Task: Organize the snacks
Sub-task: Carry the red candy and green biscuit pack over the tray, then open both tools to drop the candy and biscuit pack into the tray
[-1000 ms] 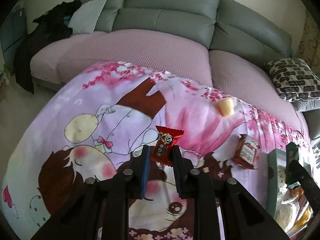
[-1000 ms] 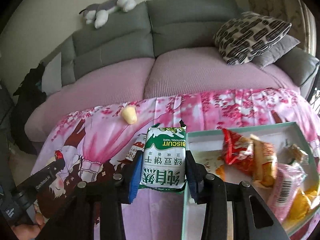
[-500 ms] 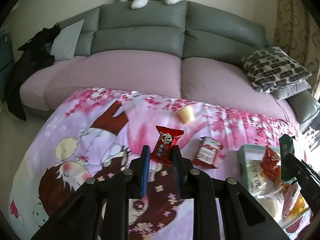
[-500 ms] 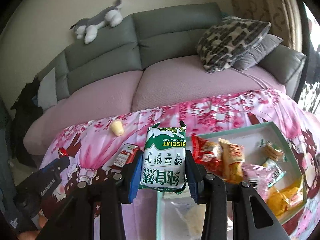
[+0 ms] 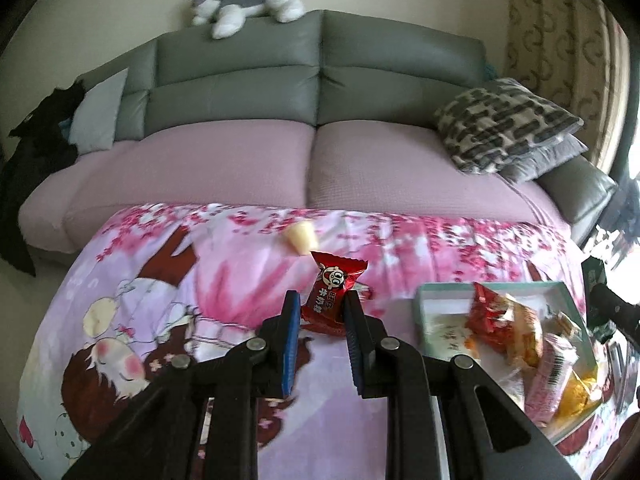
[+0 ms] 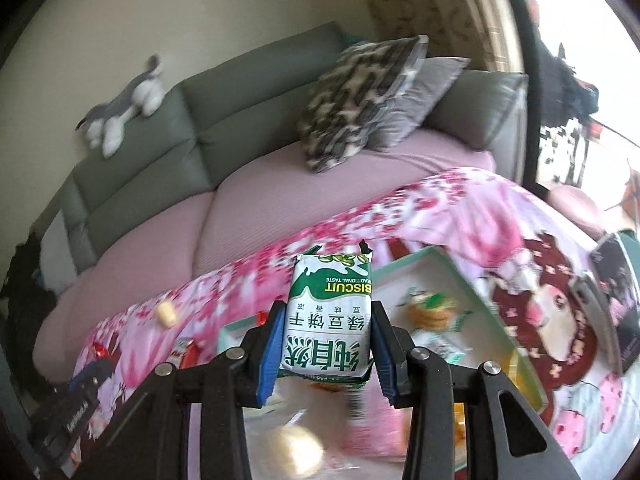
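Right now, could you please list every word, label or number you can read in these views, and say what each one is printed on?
"BISCUIT" and "TRADITIONAL TASTE": upside down on the green and white biscuit packet held in the right gripper.
Large Chinese characters on that packet: upside down, not transcribed.
Characters on the red candy wrapper in the left gripper: too small.
Barcode on the pink packet in the tray: unreadable.

Grey sofa (image 5: 320,60) with pink seat covers against a cream wall (image 5: 100,8), straight ahead. Plush husky (image 5: 248,0) lies on the backrest; patterned cushion (image 5: 500,124) at the right end, pale cushion (image 5: 98,116) and dark clothing (image 5: 36,136) at the left. Patterned curtain (image 5: 560,60) far right; bright window (image 6: 580,80) beyond.
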The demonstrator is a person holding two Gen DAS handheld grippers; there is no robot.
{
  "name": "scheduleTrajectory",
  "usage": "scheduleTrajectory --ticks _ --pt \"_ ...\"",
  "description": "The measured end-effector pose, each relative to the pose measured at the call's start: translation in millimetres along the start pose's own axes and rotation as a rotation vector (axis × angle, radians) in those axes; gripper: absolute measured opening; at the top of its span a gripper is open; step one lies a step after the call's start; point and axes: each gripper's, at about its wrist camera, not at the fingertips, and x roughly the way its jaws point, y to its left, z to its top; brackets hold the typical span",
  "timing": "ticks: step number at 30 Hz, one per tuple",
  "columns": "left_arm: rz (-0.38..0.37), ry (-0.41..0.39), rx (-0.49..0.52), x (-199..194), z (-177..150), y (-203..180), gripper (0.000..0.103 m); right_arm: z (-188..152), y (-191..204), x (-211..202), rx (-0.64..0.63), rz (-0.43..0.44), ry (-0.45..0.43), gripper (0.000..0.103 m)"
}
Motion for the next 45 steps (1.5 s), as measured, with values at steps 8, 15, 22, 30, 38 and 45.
scheduleTrajectory --ticks 8,15,22,30,38,45 --pt "-0.109 0.015 0.098 2.3 -4.7 -60.1 0.023 11.9 -48.5 -15.6 0.086 -0.061 -0.048 0.043" --pt "-0.161 0.035 0.166 6.1 -14.2 -101.4 0.023 11.0 -79.6 -4.5 0.142 -0.099 -0.017 0.043" --pt "-0.21 0.077 0.191 25.1 -27.4 -128.8 0.023 -3.5 -87.4 33.6 0.142 -0.12 0.109 0.043" --pt "-0.216 0.159 0.212 53.6 -45.7 -147.9 0.023 -17.0 -96.1 49.6 0.175 -0.147 0.192 0.043" --pt "-0.2 0.179 0.22 60.1 -49.8 -148.6 0.023 -19.8 -103.5 54.2 0.191 -0.167 0.229 0.044" --pt "-0.188 0.197 0.239 60.2 -50.1 -152.9 0.032 -19.8 -100.8 55.7 0.173 -0.182 0.247 0.044"
